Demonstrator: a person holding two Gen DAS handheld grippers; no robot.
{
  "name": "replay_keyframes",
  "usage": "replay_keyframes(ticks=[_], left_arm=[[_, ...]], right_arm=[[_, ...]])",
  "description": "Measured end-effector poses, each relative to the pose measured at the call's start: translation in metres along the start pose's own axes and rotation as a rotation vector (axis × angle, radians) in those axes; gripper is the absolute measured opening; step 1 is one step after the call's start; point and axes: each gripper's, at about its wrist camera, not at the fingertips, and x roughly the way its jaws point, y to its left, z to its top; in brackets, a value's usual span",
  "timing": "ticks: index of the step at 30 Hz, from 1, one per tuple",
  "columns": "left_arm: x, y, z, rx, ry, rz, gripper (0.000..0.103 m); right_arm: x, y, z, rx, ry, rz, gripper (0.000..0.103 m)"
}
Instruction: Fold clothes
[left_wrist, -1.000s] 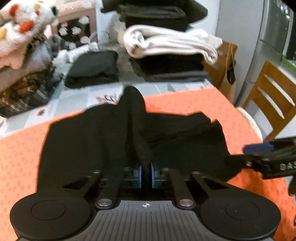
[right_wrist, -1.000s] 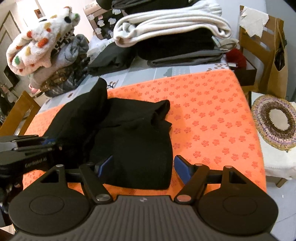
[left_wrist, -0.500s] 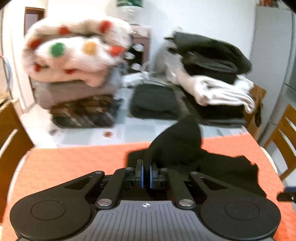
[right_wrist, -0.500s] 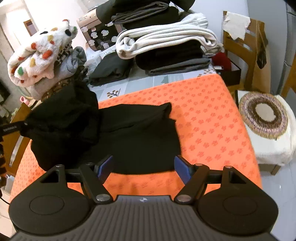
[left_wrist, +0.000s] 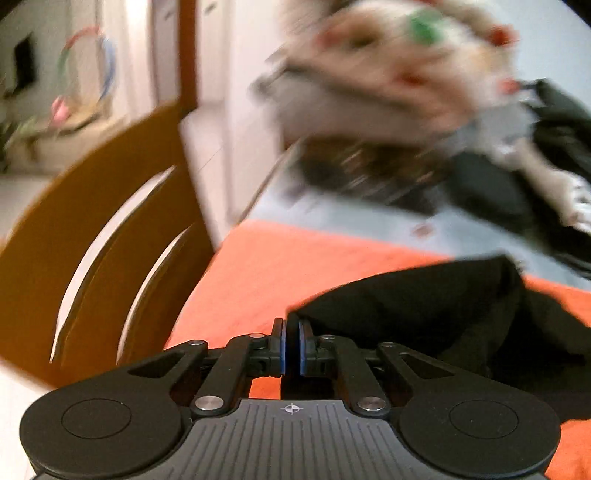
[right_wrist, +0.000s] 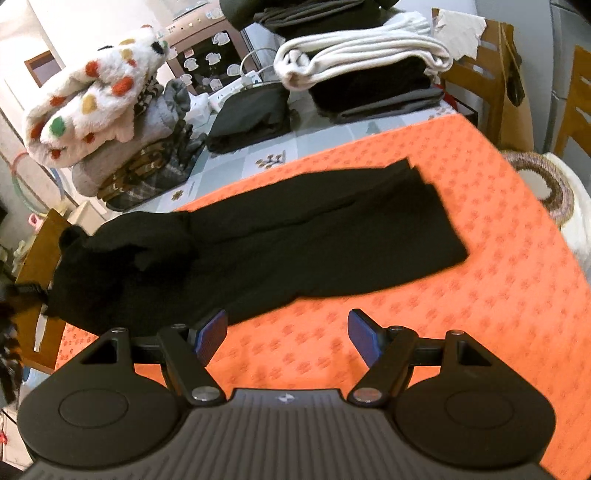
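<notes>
The left gripper (left_wrist: 291, 345) is clamped on one end of the black garment (right_wrist: 314, 240), which lies stretched across the orange mat (right_wrist: 498, 295). The right gripper (right_wrist: 286, 339) gapes wide and empty just short of it. Spreading seems underway; next comes a flat release.

Background: orange paw-print mat (right_wrist: 461, 206) on counter, wooden chair (left_wrist: 92, 236) at its edge, brown paper bag (right_wrist: 506, 81), round woven cushion (right_wrist: 543, 188), power strip (right_wrist: 236, 84).

Left tool (left_wrist: 291, 345) tilted downward, jaws pinched together, right tool (right_wrist: 286, 338) angled down, jaws spread wide
</notes>
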Motion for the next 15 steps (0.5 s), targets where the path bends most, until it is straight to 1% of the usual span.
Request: replay_keyframes(ticks=[2, 3, 4, 5, 6, 7, 9, 11, 13, 15], left_arm=[[0.008, 0.022, -0.008, -0.004, 0.008, 0.024, 0.013], [0.008, 0.032, -0.01, -0.013, 0.008, 0.005, 0.015], [0.008, 0.042, -0.013, -0.021, 0.007, -0.015, 0.021], [0.006, 0.049, -0.015, -0.012, 0.002, -0.042, 0.031], [0.004, 0.052, -0.016, 0.008, -0.007, -0.064, 0.037], [0.0, 0.053, -0.017, 0.04, -0.021, -0.083, 0.045], [-0.007, 0.052, -0.019, 0.104, -0.052, -0.127, 0.051], [-0.015, 0.041, -0.019, 0.17, -0.081, -0.19, 0.061], [-0.023, 0.03, -0.018, 0.236, -0.111, -0.25, 0.066], [-0.028, 0.015, -0.019, 0.313, -0.147, -0.289, 0.072]], right_arm=[[0.001, 0.013, -0.01, 0.001, 0.002, -0.009, 0.078], [0.002, 0.019, -0.014, 0.001, 0.002, -0.013, 0.078], [0.003, 0.025, -0.018, 0.0, 0.002, -0.017, 0.078], [0.004, 0.031, -0.022, 0.0, 0.001, -0.022, 0.078], [0.006, 0.036, -0.024, 0.001, 0.0, -0.027, 0.078], [0.007, 0.04, -0.027, 0.002, -0.001, -0.032, 0.078], [0.01, 0.048, -0.03, 0.004, 0.002, -0.038, 0.078], [0.012, 0.054, -0.031, 0.0, 0.003, -0.043, 0.08], [0.012, 0.06, -0.031, -0.01, 0.003, -0.047, 0.081], [0.013, 0.065, -0.03, -0.019, 0.001, -0.049, 0.083]])
